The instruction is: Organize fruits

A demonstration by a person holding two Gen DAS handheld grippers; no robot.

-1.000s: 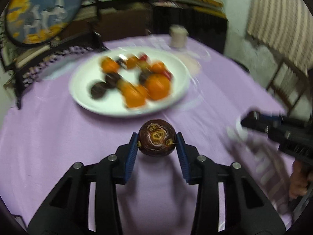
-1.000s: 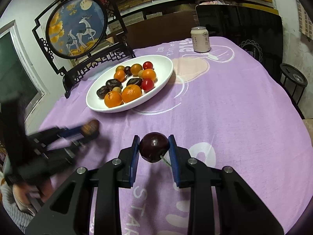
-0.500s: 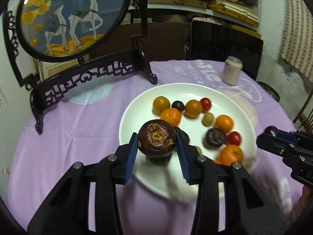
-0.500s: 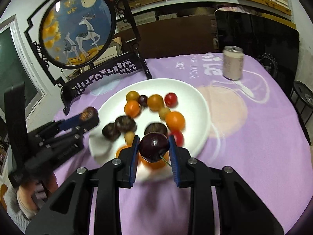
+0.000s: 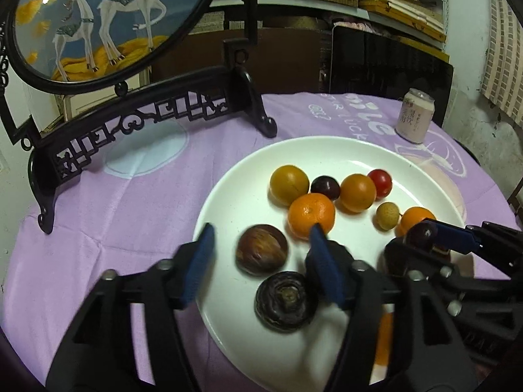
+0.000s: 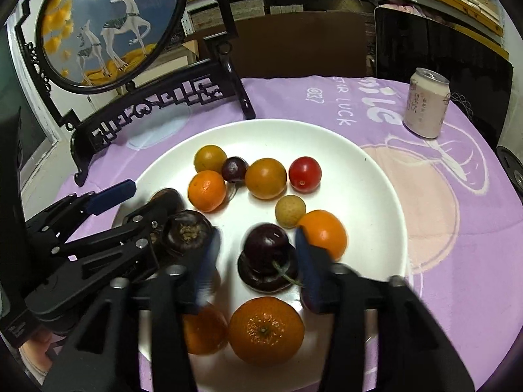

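A white plate [image 5: 327, 150] [image 6: 366, 202] on the purple cloth holds oranges, small tomatoes and dark fruits. My left gripper [image 5: 263, 268] is open above its near left part. The dark purple mangosteen [image 5: 286, 300] [image 6: 186, 233] lies on the plate just below the jaws, free of them, beside a brown fruit [image 5: 261, 250]. My right gripper [image 6: 256, 269] is open over the plate. The dark plum [image 6: 266, 245] [image 5: 421, 233] sits between its pads, resting on another dark fruit [image 6: 261, 277], not clamped.
A black carved stand with a round deer picture [image 5: 98, 16] [image 6: 108, 23] stands at the back left. A pale drink can [image 5: 414, 119] [image 6: 426, 103] stands at the back right. Each gripper shows at the side of the other's view [image 5: 457, 261] [image 6: 81, 228].
Both grippers moved forward over the plate and opened. The left one let go of the mangosteen, the right one let go of the plum; both fruits now lie on the plate.
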